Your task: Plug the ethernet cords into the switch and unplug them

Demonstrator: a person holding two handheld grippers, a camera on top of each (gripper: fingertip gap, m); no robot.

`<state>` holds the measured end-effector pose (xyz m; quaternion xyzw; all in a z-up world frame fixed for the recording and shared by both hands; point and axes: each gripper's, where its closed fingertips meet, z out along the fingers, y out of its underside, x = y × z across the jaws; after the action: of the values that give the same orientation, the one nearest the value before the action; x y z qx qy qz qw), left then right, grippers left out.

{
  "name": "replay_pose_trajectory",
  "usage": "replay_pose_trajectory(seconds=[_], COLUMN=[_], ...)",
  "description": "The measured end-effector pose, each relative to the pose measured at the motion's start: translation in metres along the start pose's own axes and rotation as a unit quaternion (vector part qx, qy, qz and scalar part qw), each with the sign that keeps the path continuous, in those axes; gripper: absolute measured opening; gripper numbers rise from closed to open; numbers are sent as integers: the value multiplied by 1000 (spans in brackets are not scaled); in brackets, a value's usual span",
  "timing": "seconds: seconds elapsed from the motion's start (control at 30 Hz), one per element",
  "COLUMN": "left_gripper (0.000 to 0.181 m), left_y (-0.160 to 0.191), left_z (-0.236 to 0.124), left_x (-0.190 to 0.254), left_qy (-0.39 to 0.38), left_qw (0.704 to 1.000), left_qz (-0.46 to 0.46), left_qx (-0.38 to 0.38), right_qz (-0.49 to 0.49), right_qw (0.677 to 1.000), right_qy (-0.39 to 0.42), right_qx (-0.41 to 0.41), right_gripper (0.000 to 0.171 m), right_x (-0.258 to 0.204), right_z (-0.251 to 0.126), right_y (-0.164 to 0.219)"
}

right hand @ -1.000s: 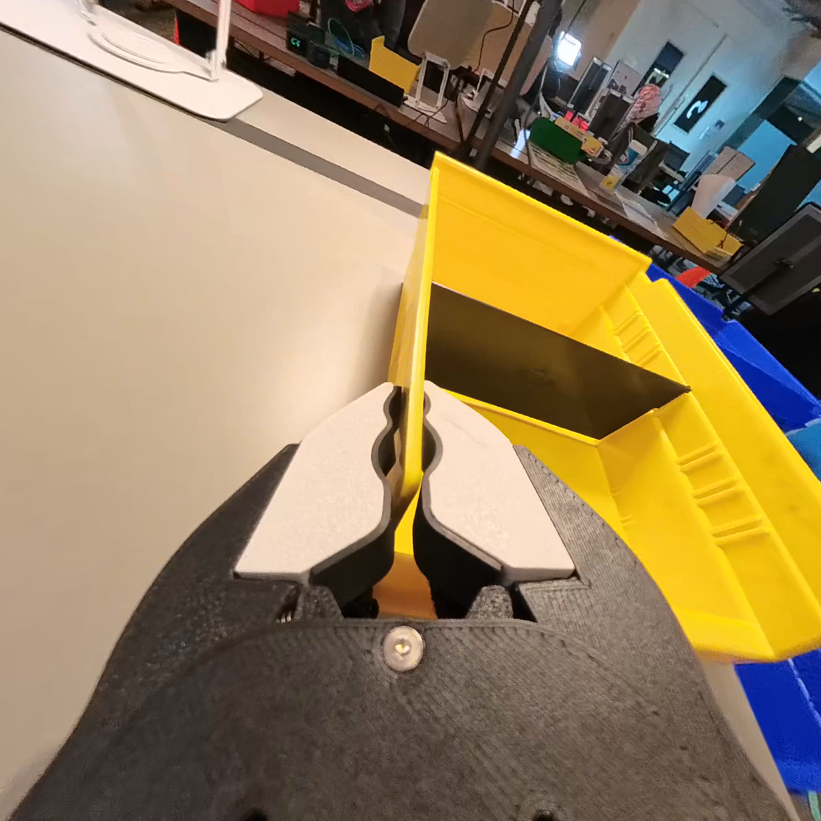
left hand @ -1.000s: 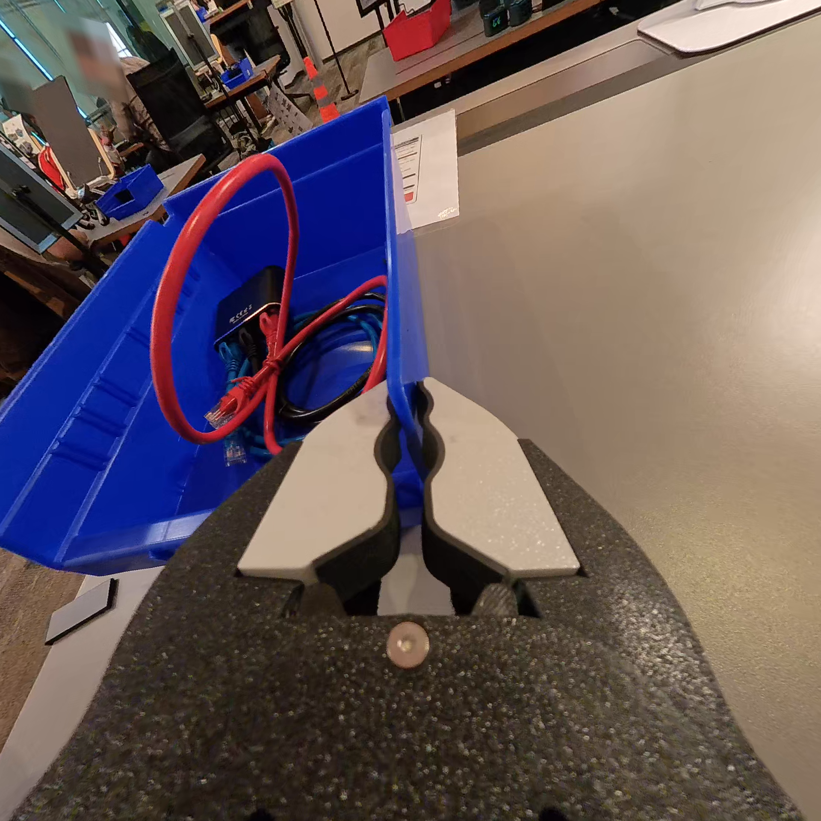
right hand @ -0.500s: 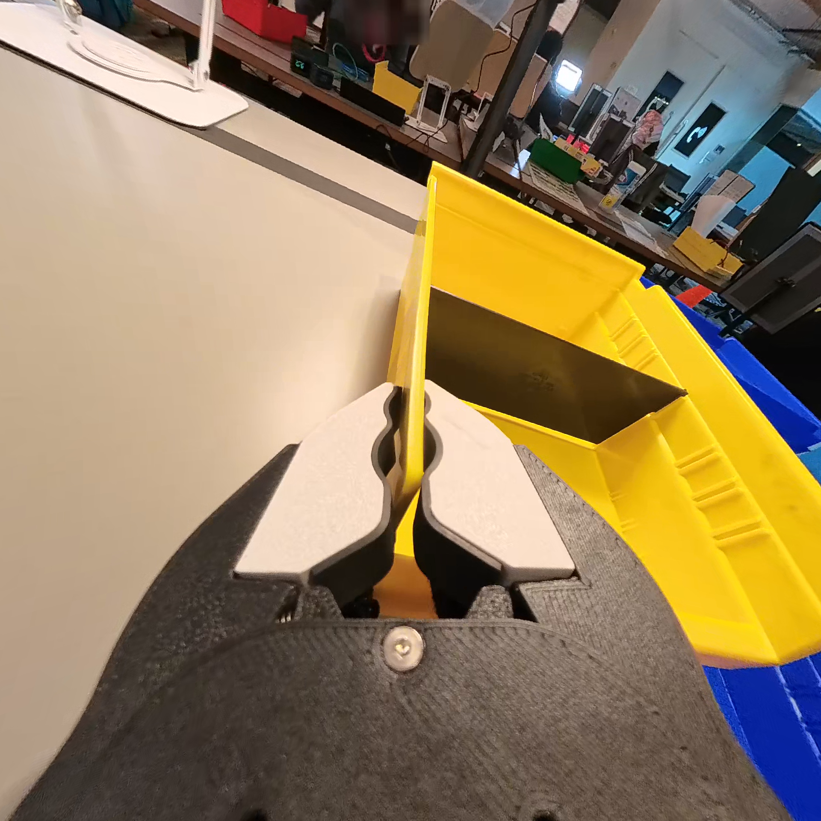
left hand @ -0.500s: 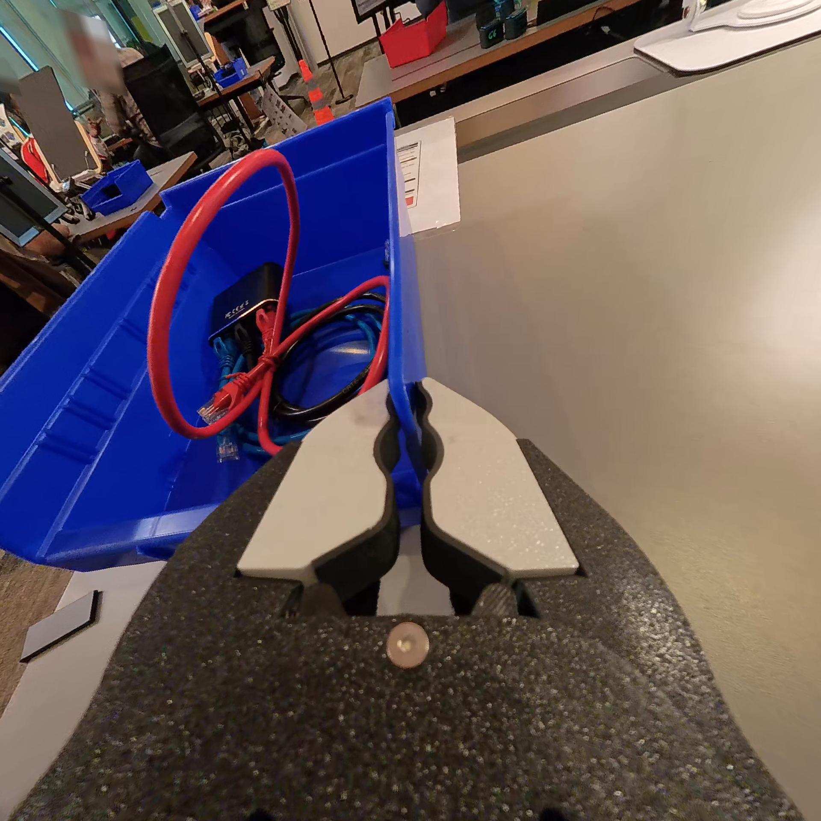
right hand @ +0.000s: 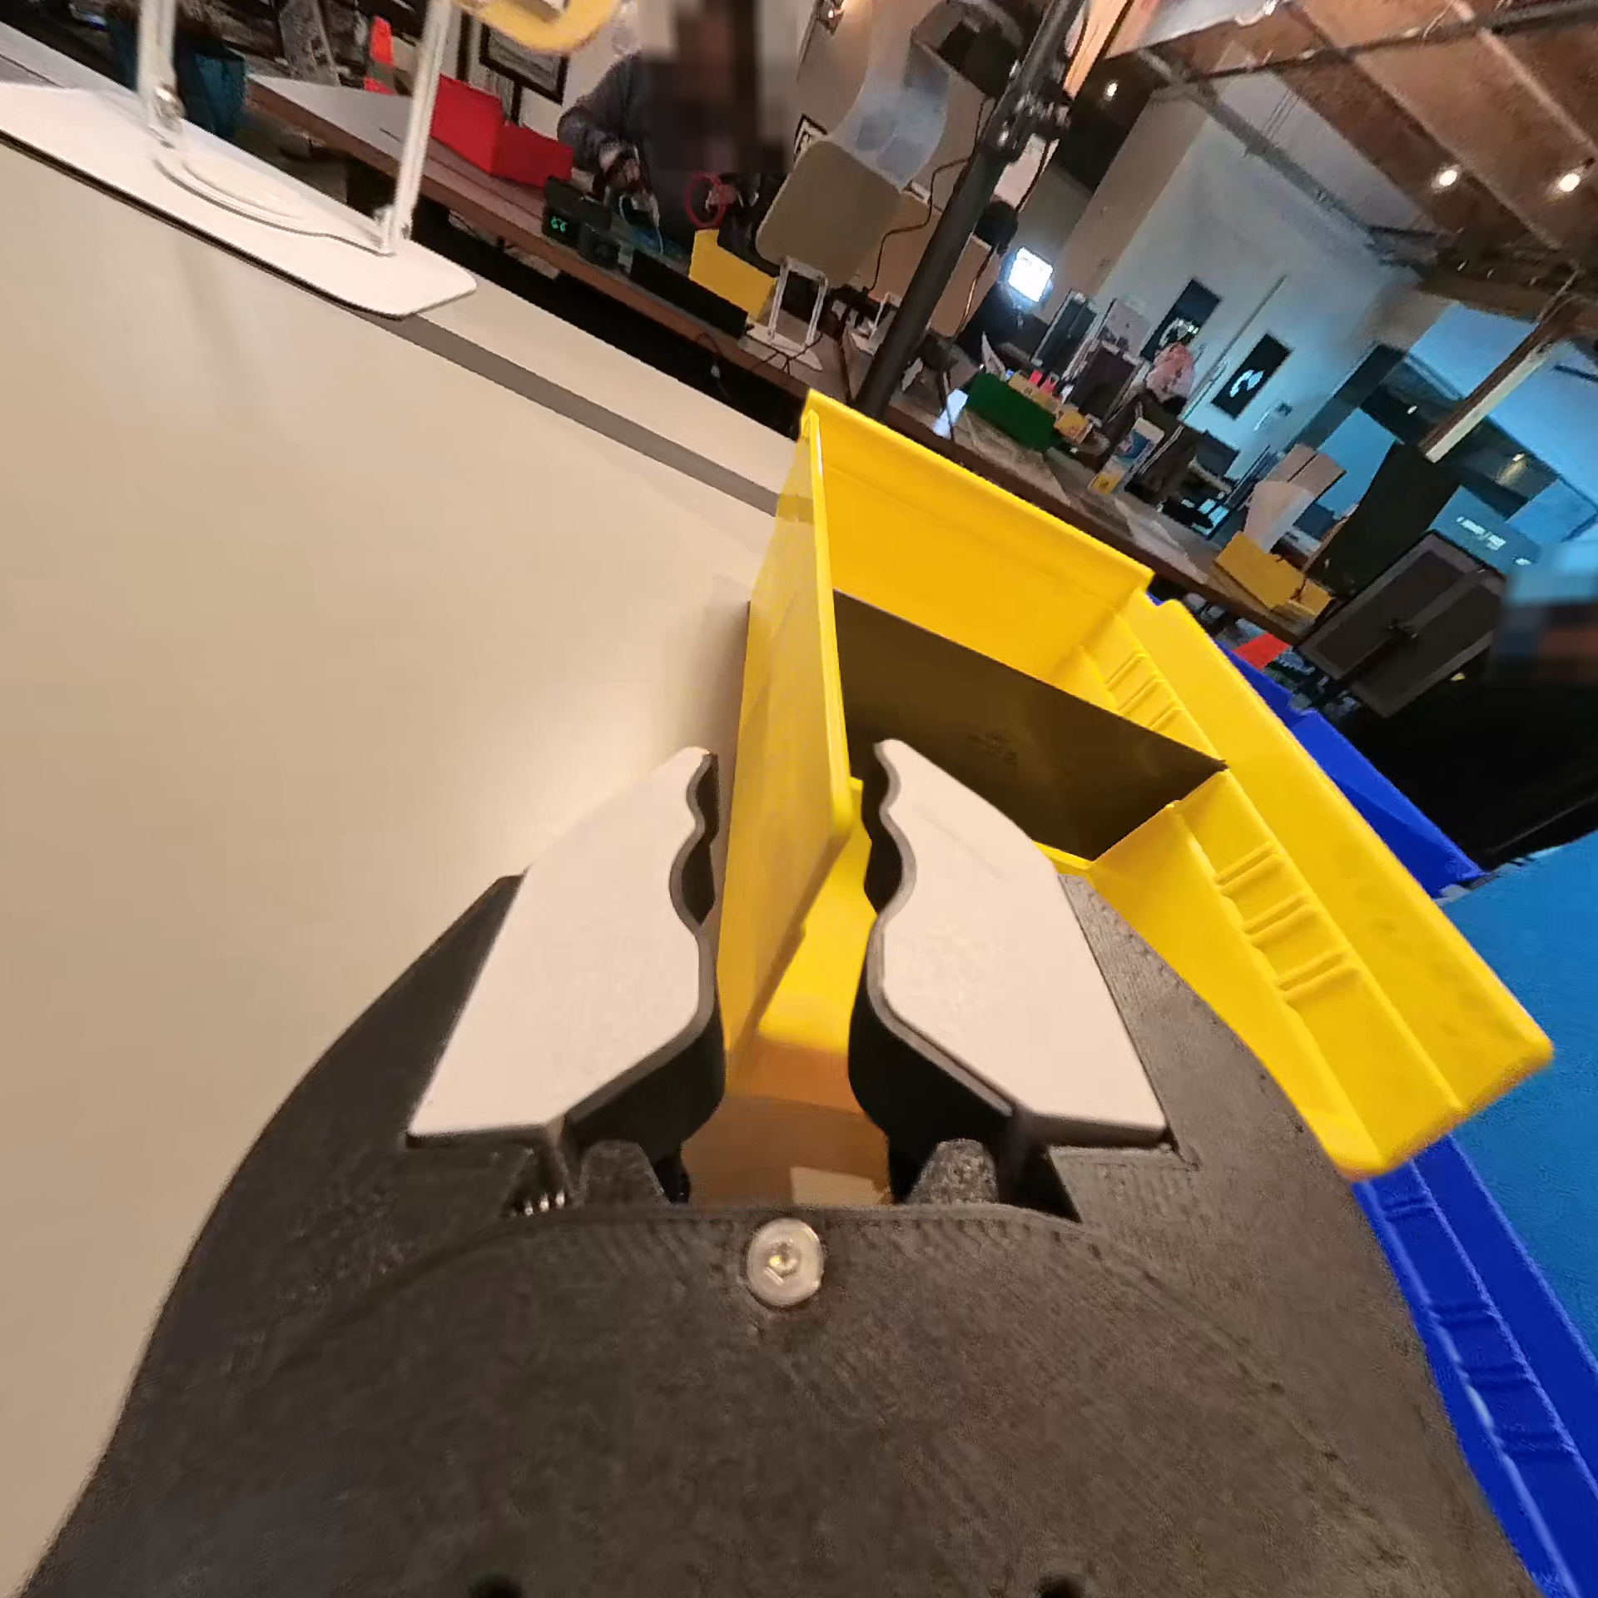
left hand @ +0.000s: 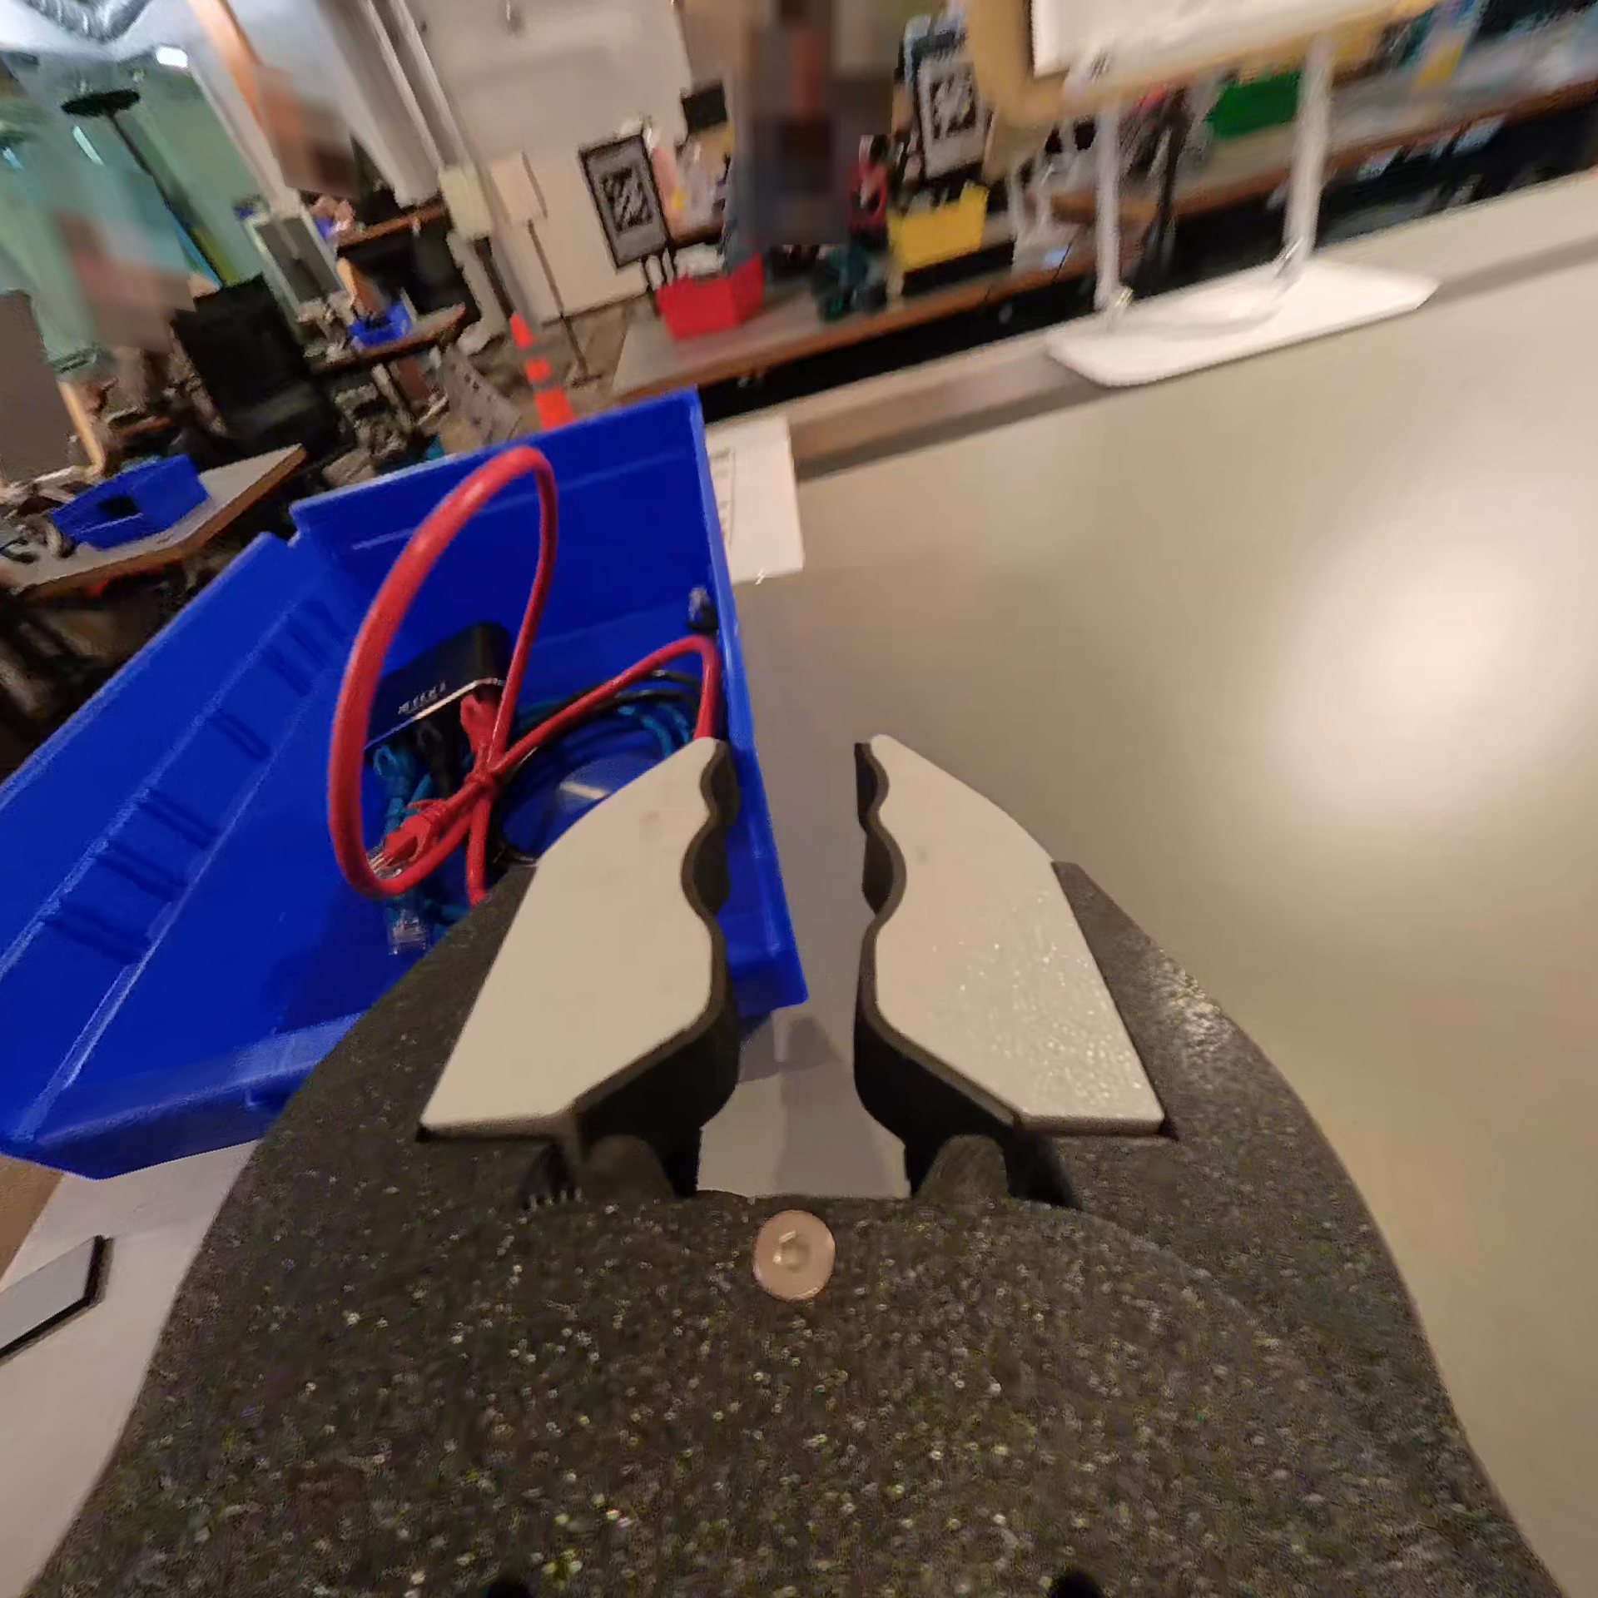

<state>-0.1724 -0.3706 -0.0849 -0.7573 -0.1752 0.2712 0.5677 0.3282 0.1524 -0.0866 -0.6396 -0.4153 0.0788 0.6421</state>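
I see the black switch (left hand: pixel 445 679) lying in the blue bin (left hand: pixel 199 865), with red cord (left hand: pixel 432 605) looped over tangled blue cords (left hand: pixel 415 778). My left gripper (left hand: pixel 791 761) is spread beside that bin's wall; my right gripper (right hand: pixel 791 770) is spread astride the yellow bin's (right hand: pixel 1211 865) wall.

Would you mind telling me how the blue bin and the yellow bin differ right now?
The blue bin holds a black switch and tangled red, blue and black cords; the yellow bin shows only a black divider. The yellow bin's wall stands between the open right gripper's fingers; the blue bin's wall lies beside the open left gripper's left finger. Both are open-topped plastic bins on the table.
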Motion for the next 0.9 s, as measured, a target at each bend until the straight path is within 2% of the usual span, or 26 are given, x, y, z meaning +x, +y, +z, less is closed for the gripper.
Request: replay_pose_trajectory(seconds=[0.07, 0.13, 0.27, 0.4, 0.5, 0.6, 0.67, 0.7, 0.9], left_gripper=[28, 28, 35, 48, 47, 40, 21, 7, 7], left_y=[-18, -32, -32, -1, 17, 33, 45, 45, -2], left_z=[-22, -43, -56, -22, -1, 15, 22, 25, 36], left_x=[-3, -21, -77, -96, -116, -128, -128, -127, -129], left_qy=[6, -24, -123, -113, -140, -140, -123, -113, -135], left_qw=[999, 997, 992, 989, 974, 961, 952, 952, 964], left_qz=[-13, -15, -6, 7, 57, 81, 96, 104, 132], left_qx=[46, 74, 30, -91, -166, -223, -264, -265, -185], right_qz=[-4, -15, -31, -70, -108, -122, -124, -124, -137], right_qw=[1000, 1000, 998, 996, 993, 992, 992, 992, 990], right_qy=[-1, -9, -33, -40, -37, -35, -34, -32, -28], right_qx=[14, 24, 33, 22, 24, 21, 18, 16, 14], right_gripper=[33, 34, 34, 35, 34, 34, 34, 34, 34], right_x=[-2, -9, -30, -50, -57, -59, -59, -58, -60], right_z=[-13, -24, -34, -30, -30, -30, -29, -28, -28], right_y=[-7, -11, -15, -9, -8, -6, -6, -5, -4])
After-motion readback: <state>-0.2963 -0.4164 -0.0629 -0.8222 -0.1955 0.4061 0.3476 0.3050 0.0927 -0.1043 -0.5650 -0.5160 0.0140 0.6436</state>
